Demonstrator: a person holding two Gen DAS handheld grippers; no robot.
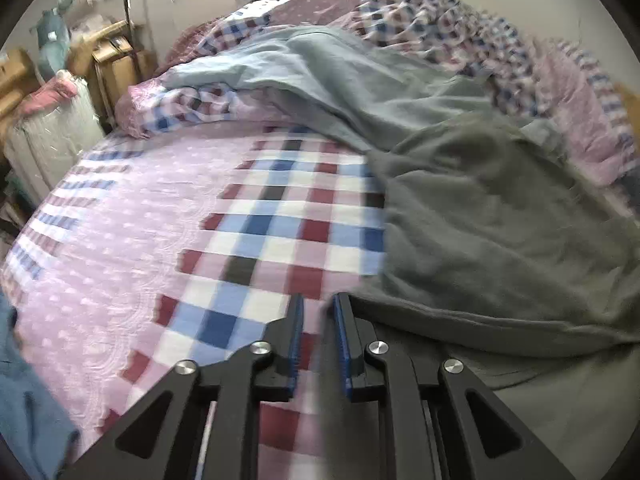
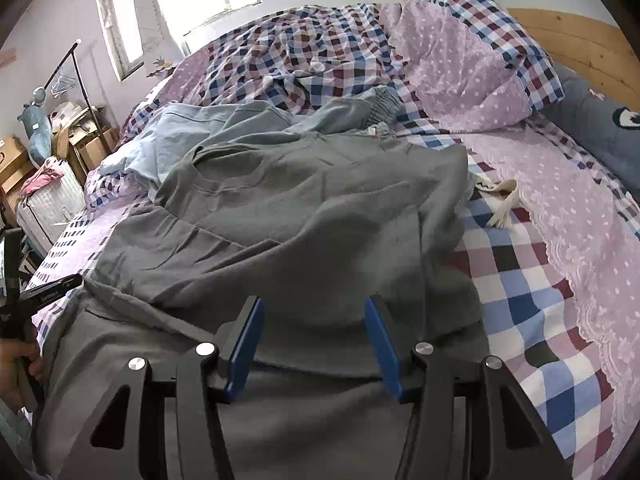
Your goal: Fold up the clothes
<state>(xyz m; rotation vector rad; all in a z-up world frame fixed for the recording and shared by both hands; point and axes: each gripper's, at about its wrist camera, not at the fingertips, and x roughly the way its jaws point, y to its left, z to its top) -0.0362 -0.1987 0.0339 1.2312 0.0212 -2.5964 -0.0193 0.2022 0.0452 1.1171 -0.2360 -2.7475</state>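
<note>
Checked bedspread [image 2: 560,300] carries a grey shirt [image 2: 300,208]. Right tool [image 2: 314,320] hovers over it, jaws wide; left tool [image 1: 318,320] points forward, jaws narrow, empty.

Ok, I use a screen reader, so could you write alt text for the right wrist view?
A crumpled grey T-shirt lies on a checked bedspread, with the open right gripper above its near edge. A light blue garment lies behind it.
</note>
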